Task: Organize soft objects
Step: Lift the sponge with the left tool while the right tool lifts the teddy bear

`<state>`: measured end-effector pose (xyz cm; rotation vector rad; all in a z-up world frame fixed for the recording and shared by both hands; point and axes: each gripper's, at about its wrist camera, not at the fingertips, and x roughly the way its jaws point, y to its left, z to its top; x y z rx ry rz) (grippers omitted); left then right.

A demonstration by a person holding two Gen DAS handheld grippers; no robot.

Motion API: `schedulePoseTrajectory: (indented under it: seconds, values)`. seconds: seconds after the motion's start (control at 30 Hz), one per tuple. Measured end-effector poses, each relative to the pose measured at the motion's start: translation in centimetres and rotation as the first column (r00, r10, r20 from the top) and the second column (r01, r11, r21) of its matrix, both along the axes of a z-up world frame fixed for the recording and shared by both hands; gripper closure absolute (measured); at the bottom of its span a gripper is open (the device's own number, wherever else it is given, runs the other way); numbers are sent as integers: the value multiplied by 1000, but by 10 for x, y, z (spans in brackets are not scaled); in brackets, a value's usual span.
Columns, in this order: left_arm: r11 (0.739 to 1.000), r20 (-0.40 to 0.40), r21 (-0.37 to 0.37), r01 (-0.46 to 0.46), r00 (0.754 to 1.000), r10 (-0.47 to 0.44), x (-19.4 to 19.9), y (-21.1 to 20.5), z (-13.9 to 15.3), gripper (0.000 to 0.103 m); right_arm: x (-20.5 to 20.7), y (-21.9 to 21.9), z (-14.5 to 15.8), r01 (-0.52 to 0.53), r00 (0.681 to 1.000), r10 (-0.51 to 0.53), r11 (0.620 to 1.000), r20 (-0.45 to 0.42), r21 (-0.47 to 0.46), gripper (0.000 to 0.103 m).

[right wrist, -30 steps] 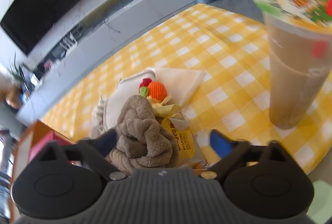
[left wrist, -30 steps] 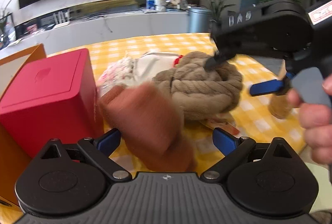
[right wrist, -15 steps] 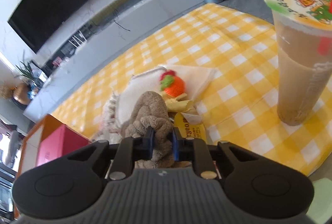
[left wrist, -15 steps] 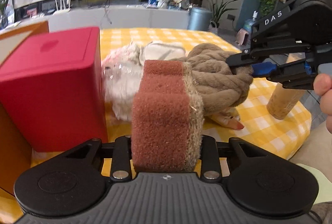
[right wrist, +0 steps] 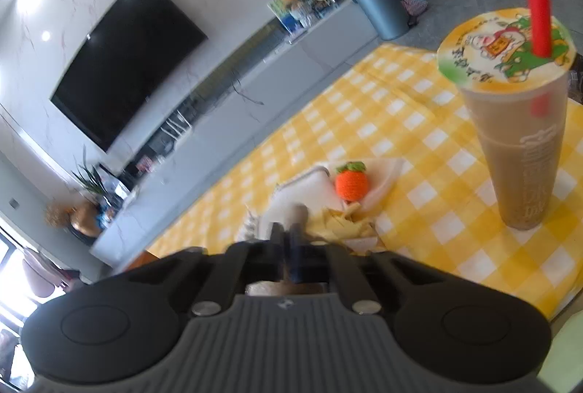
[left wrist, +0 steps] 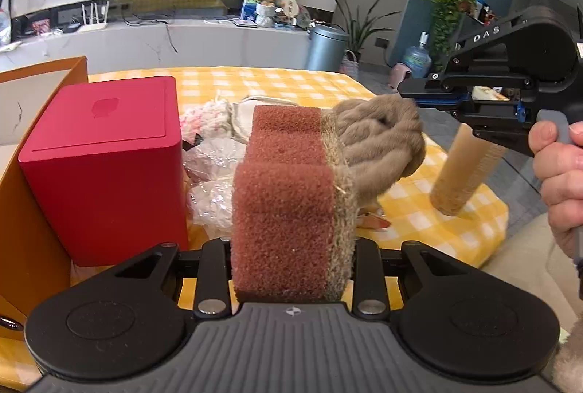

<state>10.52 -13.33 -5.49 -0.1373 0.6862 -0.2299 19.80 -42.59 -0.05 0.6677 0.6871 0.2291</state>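
Note:
My left gripper (left wrist: 291, 247) is shut on a reddish-brown sponge (left wrist: 288, 196) with a tan scouring side, held upright above the yellow checked tablecloth (left wrist: 277, 79). Behind it hangs a knotted brown plush (left wrist: 379, 138). My right gripper (left wrist: 411, 94) comes in from the right, jaws closing tight on a fold at the plush's top. In the right wrist view that gripper (right wrist: 288, 236) is shut, and only a nub of the brown plush (right wrist: 298, 212) shows past its tips. A crocheted orange (right wrist: 349, 185) lies on a white cloth (right wrist: 309, 189).
A red box (left wrist: 105, 167) stands at the left against an orange box wall (left wrist: 22, 211). Plastic-wrapped pink and white bundles (left wrist: 211, 171) lie beside it. A tall milk tea cup (right wrist: 517, 145) with a red straw stands at the right, near the table edge. Yellow snack packets (right wrist: 346, 229) lie by the cloth.
My left gripper closed on the sponge and raised it. My right gripper closed on the brown plush and lifted it off the table, to the right.

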Motion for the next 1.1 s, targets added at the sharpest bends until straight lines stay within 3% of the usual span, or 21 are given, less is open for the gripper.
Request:
schedulePoseTrajectory:
  seconds: [0.07,0.13,0.2,0.23,0.27,0.3,0.43,0.6,0.77,0.9,1.1]
  values:
    - [1000,2,-11,1,1000,-1,-2,2,1,67,-3,-2,3,3,1000,-3,1000,21,4,103]
    - [1000,3,-7,-3,1000,3,-3,2,1,67,-4,0,6,7,1000,-6,999,20,-51,103]
    - [1000,2,-2,-11,1000,11,-4,2,1,67,-1,5,2,-3,1000,2,994,-11,-112,95]
    - [1000,-2,0,-17,1000,17,-4,3,0,67,2,6,-4,4,999,-10,992,-46,-129,77]
    - [1000,-6,2,-23,1000,23,-3,5,0,67,6,8,-9,0,996,-14,988,-91,-154,48]
    - [1000,-11,5,-31,999,31,-3,6,1,67,10,10,-14,-17,991,-8,983,-133,-184,40]
    - [999,-26,5,-54,998,54,0,11,1,67,13,32,-27,-169,972,122,957,-199,-238,39]
    - [998,-43,-33,-51,998,50,2,26,0,67,15,69,-56,-369,889,229,872,-398,-323,36]
    - [998,-45,-11,-54,998,54,2,29,1,67,1,82,-56,-405,886,246,824,-393,-397,35]
    - [998,-53,-14,-61,997,61,1,32,5,67,3,84,-57,-405,888,240,813,-393,-419,36]
    - [995,-60,-17,-95,994,94,0,36,9,67,2,83,-55,-403,892,254,823,-373,-402,54]
